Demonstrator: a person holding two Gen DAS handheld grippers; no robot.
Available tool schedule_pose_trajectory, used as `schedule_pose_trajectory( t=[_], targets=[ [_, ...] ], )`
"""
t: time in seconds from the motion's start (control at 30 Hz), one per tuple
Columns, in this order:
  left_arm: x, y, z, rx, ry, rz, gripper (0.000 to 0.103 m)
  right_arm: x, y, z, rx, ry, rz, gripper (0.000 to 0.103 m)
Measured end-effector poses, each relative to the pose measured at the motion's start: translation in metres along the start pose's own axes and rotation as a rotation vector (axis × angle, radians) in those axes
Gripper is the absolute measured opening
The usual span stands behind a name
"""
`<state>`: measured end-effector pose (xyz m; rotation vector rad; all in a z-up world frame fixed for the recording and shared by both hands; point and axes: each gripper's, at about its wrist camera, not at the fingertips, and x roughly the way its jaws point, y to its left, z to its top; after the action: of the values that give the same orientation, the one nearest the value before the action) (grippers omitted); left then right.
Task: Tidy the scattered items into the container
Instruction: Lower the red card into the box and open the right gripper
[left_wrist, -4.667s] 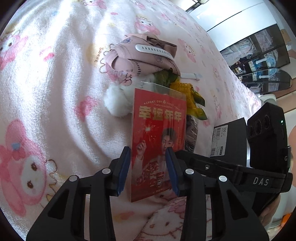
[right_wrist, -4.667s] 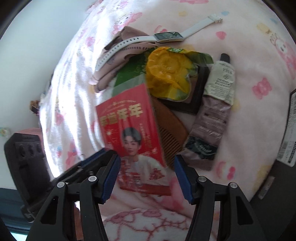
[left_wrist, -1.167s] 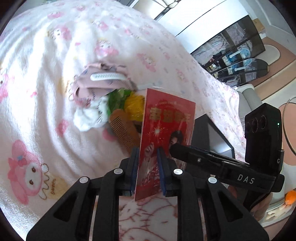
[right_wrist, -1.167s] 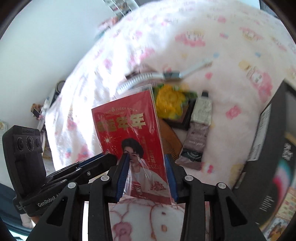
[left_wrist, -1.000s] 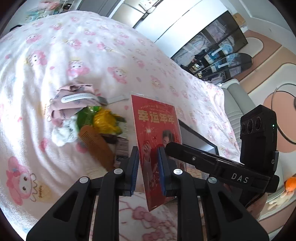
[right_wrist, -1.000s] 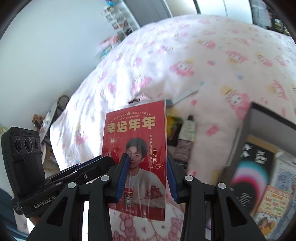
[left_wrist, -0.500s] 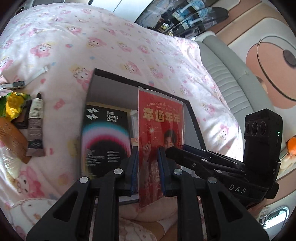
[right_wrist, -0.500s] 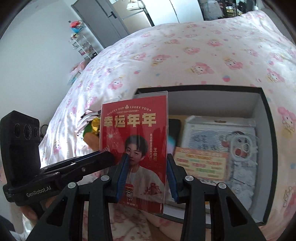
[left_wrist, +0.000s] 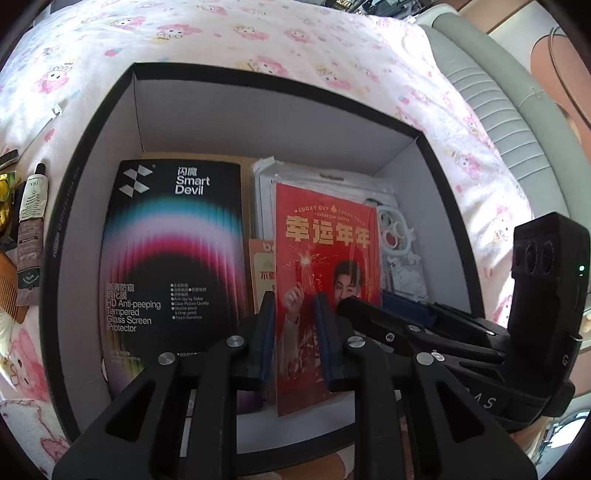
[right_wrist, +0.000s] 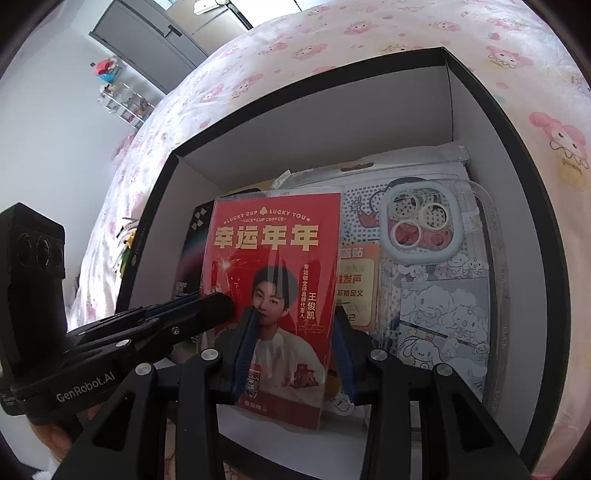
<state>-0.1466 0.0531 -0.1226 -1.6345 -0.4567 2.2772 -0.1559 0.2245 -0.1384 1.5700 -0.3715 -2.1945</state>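
Bed with pink cartoon blanket carried the black box, open-topped, white inside walls. Box held a Smart Devil screen protector pack on the left side of the left view and a clear phone case on cartoon packaging. Red sleeved card hung upright over the box interior, above the case pack, pinched by both tongs: left tongs clamped narrow across its face, right tongs gripping its side edges. Risk, my read: two grips on one thin card, so an uneven release could bend it or leave it propped against the wall instead of flat. Hand cream tube and comb were outside the box.
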Motion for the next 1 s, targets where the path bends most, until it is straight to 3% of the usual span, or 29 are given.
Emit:
schedule_pose_trajectory(
  t=[0.2, 0.27, 0.43, 0.63, 0.8, 1.0],
  targets=[
    [0.010, -0.005, -0.006, 0.008, 0.032, 0.081, 0.019, -0.001, -0.007, -0.002, 0.037, 0.001, -0.052, 0.036],
    [0.007, -0.004, -0.008, 0.012, 0.036, 0.112, 0.019, -0.011, -0.003, -0.004, 0.019, -0.035, -0.087, 0.036],
    [-0.008, 0.002, -0.008, 0.009, 0.015, 0.083, 0.019, -0.027, -0.002, -0.002, -0.004, -0.121, -0.151, 0.036],
    [0.004, 0.003, -0.005, -0.017, 0.061, 0.011, 0.018, -0.012, 0.001, -0.005, -0.060, -0.069, -0.215, 0.036],
    [0.008, 0.000, -0.005, -0.024, 0.080, 0.034, 0.018, -0.008, -0.003, -0.004, -0.053, -0.056, -0.203, 0.036],
    [-0.039, -0.006, -0.022, 0.023, -0.025, -0.010, 0.018, -0.015, 0.001, -0.008, -0.054, -0.067, -0.194, 0.036]
  ],
)
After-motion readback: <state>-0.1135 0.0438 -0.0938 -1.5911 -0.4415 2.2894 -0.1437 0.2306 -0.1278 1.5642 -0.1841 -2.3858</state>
